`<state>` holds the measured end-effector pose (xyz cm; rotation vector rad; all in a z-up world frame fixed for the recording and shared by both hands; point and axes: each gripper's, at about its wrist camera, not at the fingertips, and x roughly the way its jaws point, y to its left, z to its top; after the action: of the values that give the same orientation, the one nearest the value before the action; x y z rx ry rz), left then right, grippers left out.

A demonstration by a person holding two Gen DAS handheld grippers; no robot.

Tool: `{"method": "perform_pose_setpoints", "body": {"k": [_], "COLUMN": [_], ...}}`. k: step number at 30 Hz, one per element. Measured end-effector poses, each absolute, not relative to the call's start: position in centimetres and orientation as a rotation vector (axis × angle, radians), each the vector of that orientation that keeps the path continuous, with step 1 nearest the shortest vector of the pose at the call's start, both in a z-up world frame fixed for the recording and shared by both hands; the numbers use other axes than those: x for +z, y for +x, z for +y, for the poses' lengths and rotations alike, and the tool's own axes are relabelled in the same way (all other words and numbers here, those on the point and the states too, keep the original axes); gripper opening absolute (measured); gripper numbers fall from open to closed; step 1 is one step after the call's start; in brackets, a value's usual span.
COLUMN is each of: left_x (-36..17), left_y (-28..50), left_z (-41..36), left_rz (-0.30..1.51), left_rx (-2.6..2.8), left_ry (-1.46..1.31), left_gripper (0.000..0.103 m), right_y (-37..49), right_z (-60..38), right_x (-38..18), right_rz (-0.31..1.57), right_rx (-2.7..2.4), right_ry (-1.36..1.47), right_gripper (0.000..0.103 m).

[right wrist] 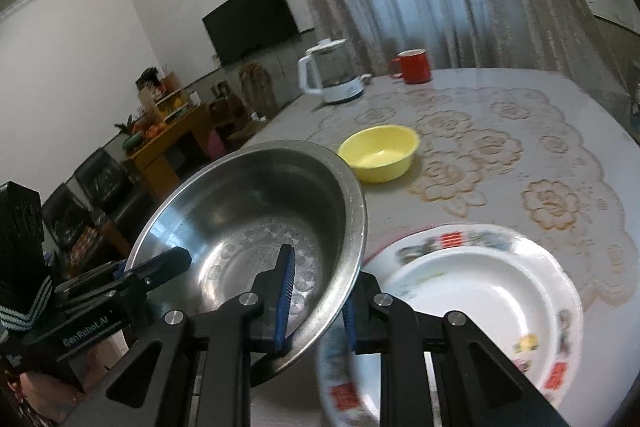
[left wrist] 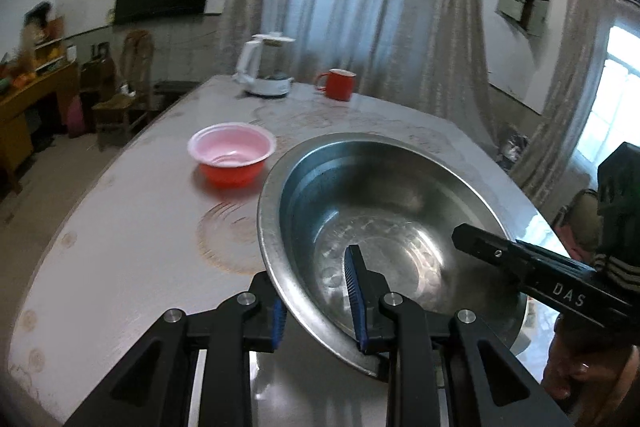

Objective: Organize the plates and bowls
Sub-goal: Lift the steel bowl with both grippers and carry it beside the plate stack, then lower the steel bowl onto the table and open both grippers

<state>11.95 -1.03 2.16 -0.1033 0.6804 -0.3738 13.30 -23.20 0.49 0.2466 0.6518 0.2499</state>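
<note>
A large steel bowl (left wrist: 380, 211) (right wrist: 248, 211) hangs tilted over the table, gripped from both sides. My left gripper (left wrist: 316, 303) is shut on its near rim, one blue pad inside and one outside. My right gripper (right wrist: 318, 307) is shut on the opposite rim the same way. Each gripper shows in the other's view: the right gripper (left wrist: 520, 259) and the left gripper (right wrist: 152, 271). A pink-and-red bowl (left wrist: 232, 155) sits left of the steel bowl. A yellow bowl (right wrist: 380, 151) stands further back. A white patterned plate (right wrist: 480, 299) lies just right of the steel bowl.
A white kettle (left wrist: 266, 67) (right wrist: 332, 75) and a red mug (left wrist: 338, 83) (right wrist: 414, 65) stand at the far end of the table (right wrist: 520, 155), which has a floral cloth. A wooden cabinet (left wrist: 24, 99) and chairs stand on the floor to the left.
</note>
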Motion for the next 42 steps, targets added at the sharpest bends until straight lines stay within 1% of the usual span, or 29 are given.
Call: {"method": "perform_pose_setpoints", "body": {"k": [9, 15, 24, 28, 32, 42], "left_x": [-1.4, -2.9, -4.0, -4.5, -4.9, -5.4], "left_y": [12.4, 13.0, 14.2, 14.8, 14.9, 14.6], "left_z": [2.8, 3.5, 3.2, 3.0, 2.5, 1.9], "left_rz": [0.753, 0.784, 0.794, 0.803, 0.811, 0.827], "left_rx": [-0.295, -0.282, -0.268, -0.254, -0.249, -0.256], "left_ry": [-0.169, -0.195, -0.217, -0.221, -0.205, -0.2], "left_gripper": [0.026, 0.026, 0.026, 0.026, 0.026, 0.027], "right_y": [14.7, 15.4, 16.4, 17.4, 17.4, 15.2], "right_z": [-18.2, -16.8, -16.5, -16.4, -16.4, -19.0], "right_x": [-2.7, -4.3, -4.9, -5.4, -5.3, -3.2], "right_rz": [0.767, 0.815, 0.84, 0.866, 0.876, 0.812], "right_rx": [0.27, 0.26, 0.222, 0.196, 0.187, 0.148], "right_ry": [0.212, 0.189, 0.16, 0.146, 0.147, 0.236], "right_gripper": [0.021, 0.022, 0.022, 0.025, 0.035, 0.037]}}
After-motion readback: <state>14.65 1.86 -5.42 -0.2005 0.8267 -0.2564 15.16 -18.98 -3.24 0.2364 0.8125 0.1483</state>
